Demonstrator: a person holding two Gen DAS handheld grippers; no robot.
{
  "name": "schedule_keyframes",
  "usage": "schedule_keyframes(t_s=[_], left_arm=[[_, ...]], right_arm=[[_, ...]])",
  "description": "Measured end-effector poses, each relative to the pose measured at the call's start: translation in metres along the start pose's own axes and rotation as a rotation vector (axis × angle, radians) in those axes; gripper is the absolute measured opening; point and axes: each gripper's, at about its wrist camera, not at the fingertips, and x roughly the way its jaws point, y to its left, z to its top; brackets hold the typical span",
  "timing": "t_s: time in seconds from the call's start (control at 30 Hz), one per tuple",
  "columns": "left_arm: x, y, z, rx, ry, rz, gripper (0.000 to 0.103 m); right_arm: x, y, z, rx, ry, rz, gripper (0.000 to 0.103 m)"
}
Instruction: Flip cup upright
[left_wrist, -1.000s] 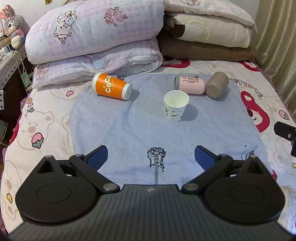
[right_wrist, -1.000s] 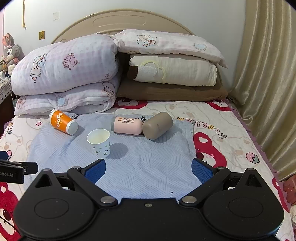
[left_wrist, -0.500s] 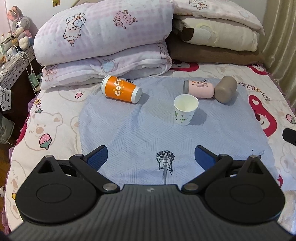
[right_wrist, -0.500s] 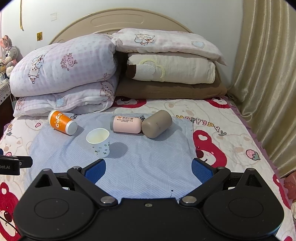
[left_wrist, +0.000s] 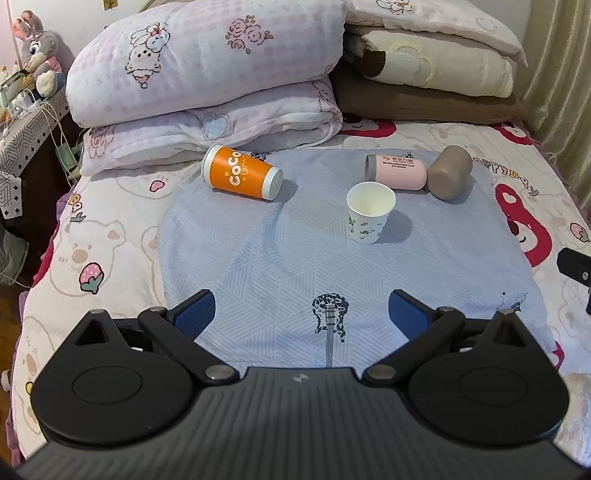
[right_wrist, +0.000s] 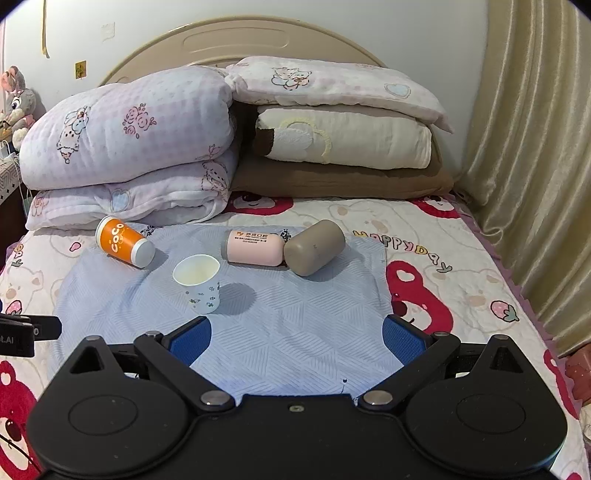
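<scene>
A white paper cup (left_wrist: 369, 212) (right_wrist: 199, 282) with a green print stands upright on the blue mat (left_wrist: 295, 266). An orange cup (left_wrist: 242, 177) (right_wrist: 123, 246), a pink cup (left_wrist: 397, 172) (right_wrist: 253, 248) and a taupe cup (left_wrist: 448, 176) (right_wrist: 314, 247) lie on their sides behind it. My left gripper (left_wrist: 301, 314) is open and empty, well short of the cups. My right gripper (right_wrist: 297, 341) is open and empty, near the mat's front edge.
The mat lies on a bed (right_wrist: 443, 295) with a cartoon sheet. Stacked quilts and pillows (right_wrist: 221, 140) stand behind the cups. A curtain (right_wrist: 535, 166) hangs at the right, a cluttered side table (left_wrist: 22, 129) stands at the left.
Both grippers have drawn back a little from the cups and stay open. The cups have not moved.
</scene>
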Motion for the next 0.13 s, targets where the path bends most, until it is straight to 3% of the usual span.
schedule_keyframes(t_s=[0.13], left_arm=[[0.0005,0.0003,-0.0002,0.003,0.001,-0.001,0.102]], right_arm=[[0.0001,-0.0004,0.0005,-0.003,0.001,0.000,0.101]])
